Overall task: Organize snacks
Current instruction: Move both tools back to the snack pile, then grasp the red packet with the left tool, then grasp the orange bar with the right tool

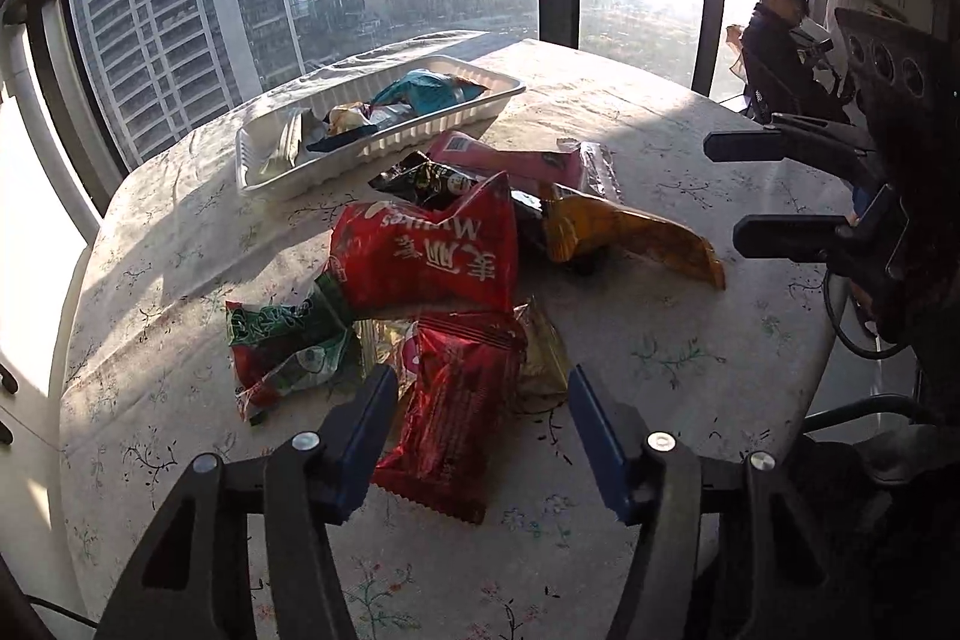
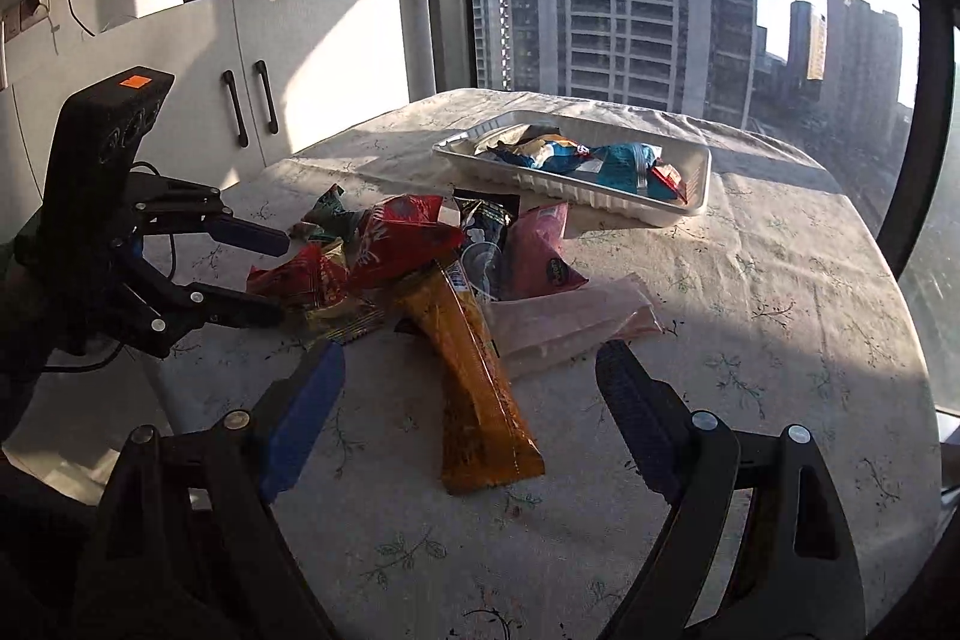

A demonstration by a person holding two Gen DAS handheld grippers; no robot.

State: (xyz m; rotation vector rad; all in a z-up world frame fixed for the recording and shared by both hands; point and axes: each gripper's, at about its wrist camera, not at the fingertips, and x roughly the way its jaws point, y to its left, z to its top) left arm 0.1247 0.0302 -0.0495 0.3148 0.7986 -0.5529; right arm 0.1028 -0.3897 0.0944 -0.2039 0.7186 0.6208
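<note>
A pile of snack packets lies mid-table: a dark red packet, a big red bag, a green-red packet, an orange packet and a pink packet. A white tray at the far side holds several packets. My left gripper is open, its jaws on either side of the dark red packet. My right gripper is open and empty above the orange packet's near end.
A round table with a floral cloth stands by tall windows. White cabinets are at the left in the right wrist view. A person sits beyond the table's far right edge.
</note>
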